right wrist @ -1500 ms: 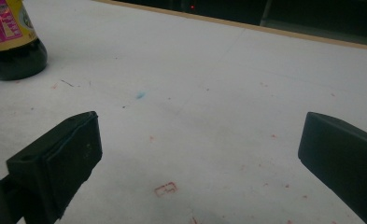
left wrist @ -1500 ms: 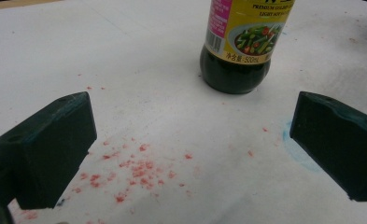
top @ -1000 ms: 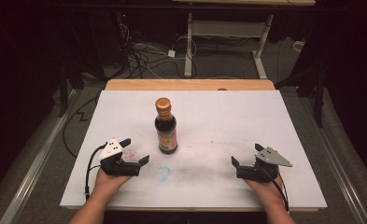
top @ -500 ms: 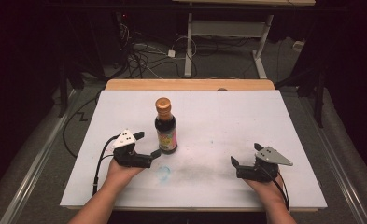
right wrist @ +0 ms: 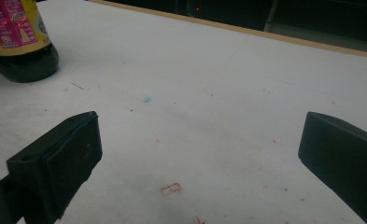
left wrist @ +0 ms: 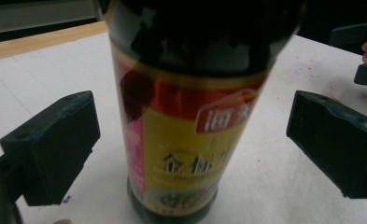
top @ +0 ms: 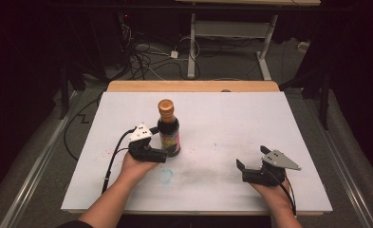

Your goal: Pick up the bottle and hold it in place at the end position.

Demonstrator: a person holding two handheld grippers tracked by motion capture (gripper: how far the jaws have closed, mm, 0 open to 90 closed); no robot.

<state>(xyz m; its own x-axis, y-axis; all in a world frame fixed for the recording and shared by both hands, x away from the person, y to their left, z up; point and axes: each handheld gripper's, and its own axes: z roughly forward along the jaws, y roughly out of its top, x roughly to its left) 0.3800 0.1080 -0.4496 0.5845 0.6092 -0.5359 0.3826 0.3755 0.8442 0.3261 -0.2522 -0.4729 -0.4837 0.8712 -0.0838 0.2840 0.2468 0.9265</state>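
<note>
A dark sauce bottle (top: pixel 169 132) with a brown cap and a yellow, red and pink label stands upright left of the table's middle. My left gripper (top: pixel 156 142) is open around its lower body. In the left gripper view the bottle (left wrist: pixel 181 154) stands between the two black jaws of the left gripper (left wrist: pixel 193 126), with a gap on each side. My right gripper (top: pixel 253 157) rests open near the front right of the table, with nothing between its jaws. The right gripper view shows the right gripper (right wrist: pixel 200 140) over bare sheet and the bottle (right wrist: pixel 20 42) at far left.
A white sheet (top: pixel 231 118) covers the table, with faint red and blue stains near the front. A wooden edge (top: pixel 193 86) runs along the far side. Cables (top: pixel 146 52) and a desk frame (top: pixel 231 33) lie on the floor beyond.
My left gripper has moved forward and to the right, up to the bottle, so its open jaws now flank it. The right gripper and the bottle have stayed put.
</note>
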